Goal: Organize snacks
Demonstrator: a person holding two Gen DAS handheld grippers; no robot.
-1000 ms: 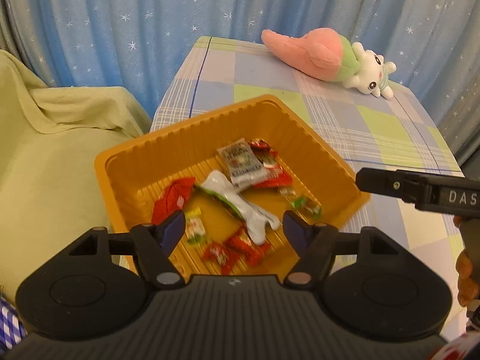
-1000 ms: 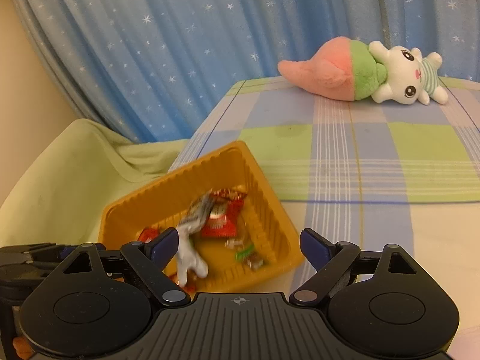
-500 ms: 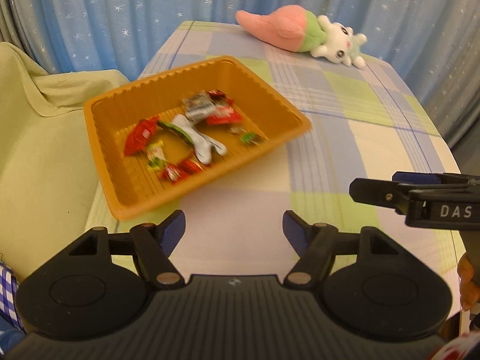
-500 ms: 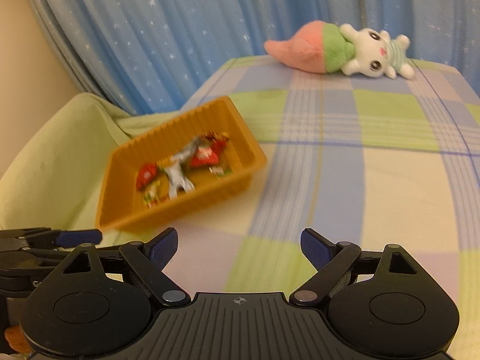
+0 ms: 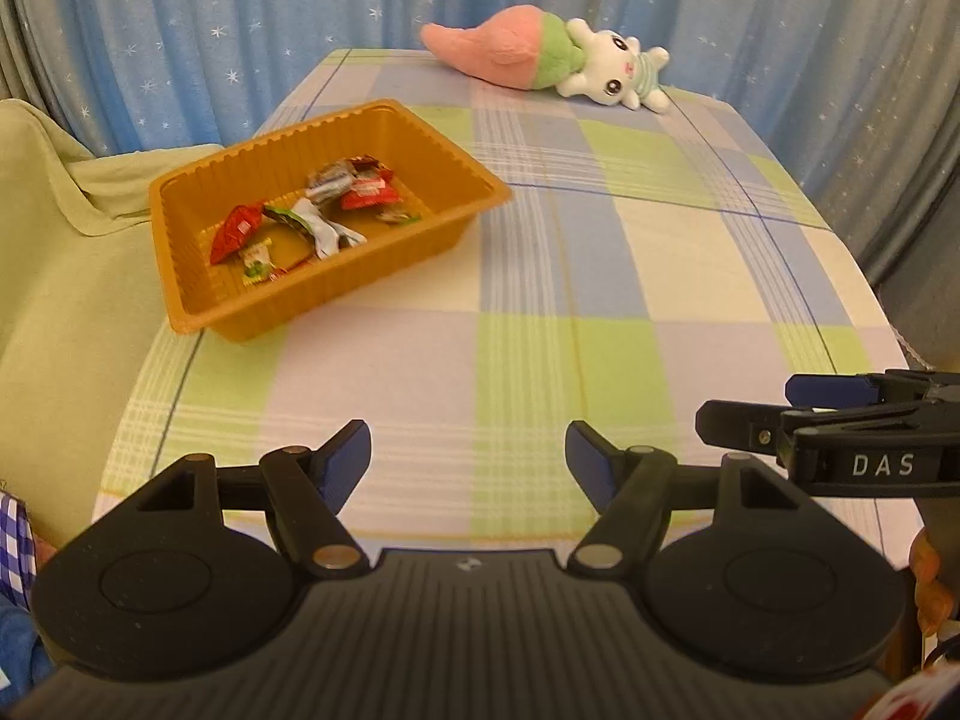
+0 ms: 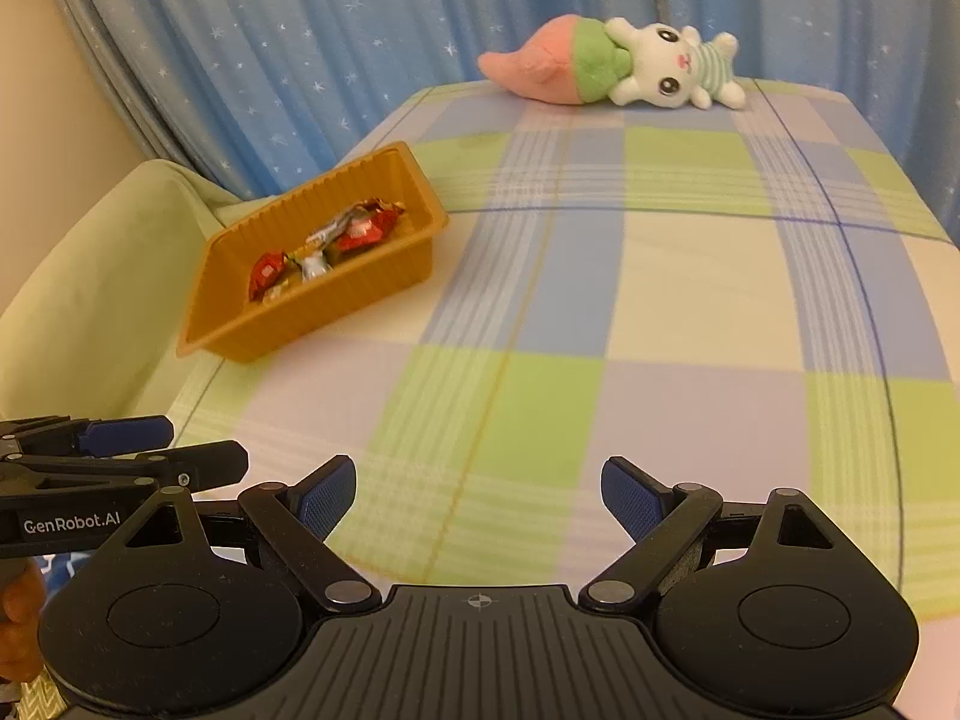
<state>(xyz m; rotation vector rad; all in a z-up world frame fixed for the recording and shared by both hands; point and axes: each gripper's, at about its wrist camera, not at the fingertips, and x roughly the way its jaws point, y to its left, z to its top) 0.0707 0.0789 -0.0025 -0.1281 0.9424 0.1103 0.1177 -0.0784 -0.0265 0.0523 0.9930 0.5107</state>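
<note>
Presently both grippers are hovering over the checked tablecloth (image 5: 528, 360), well short of the orange tray (image 5: 180, 300). Left gripper (image 5: 468, 456): fingers spread, carrying nothing. Right gripper (image 6: 478, 495): likewise released, empty. Snack packets (image 5: 312, 219), perhaps seven, are lying inside the tray. Plush toy (image 6: 618, 66) is resting beyond the tray.
</note>
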